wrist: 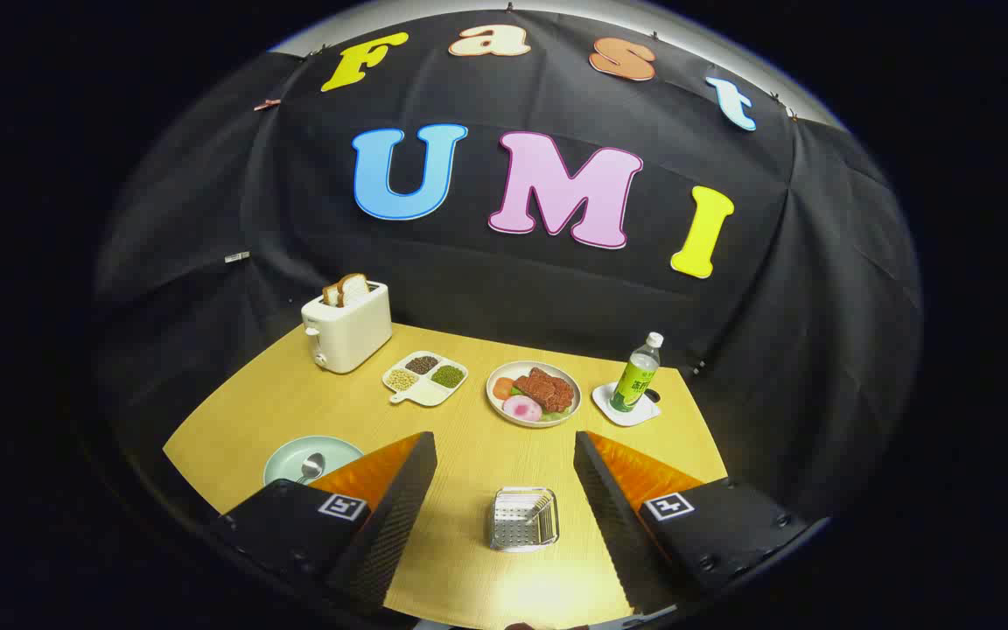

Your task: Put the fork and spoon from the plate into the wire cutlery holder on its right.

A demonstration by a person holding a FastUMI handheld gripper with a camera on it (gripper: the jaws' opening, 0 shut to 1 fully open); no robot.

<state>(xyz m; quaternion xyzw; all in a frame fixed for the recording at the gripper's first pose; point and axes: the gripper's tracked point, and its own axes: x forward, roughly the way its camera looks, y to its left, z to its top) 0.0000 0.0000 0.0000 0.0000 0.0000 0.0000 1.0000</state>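
Two black fingers of the tool stand spread wide with nothing held between them, and the wire cutlery holder sits on the desk in the gap between them. Thin metal tines lean against the holder's far right corner, so the fork seems already dropped in, though the mesh makes this hard to confirm.

Left of the holder, partly hidden behind the left finger, lies the pale green plate with the spoon on it, bowl toward the plate's middle and handle running under the finger's edge. The step in hand looks to be fetching that spoon. It would go best if the person swung the tool left from the holder, came down with the fingers straddling the handle crosswise rather than along it, and closed on the handle's middle so the spoon hangs level. A low, flat approach risks scraping the plate's rim or pushing the spoon off.

The spoon is small, shiny metal, likely slippery, so a firm squeeze is wise before lifting.

Beyond the holder stand a plate of food, a divided dish of beans further left, a toaster, and a green bottle off to the right.
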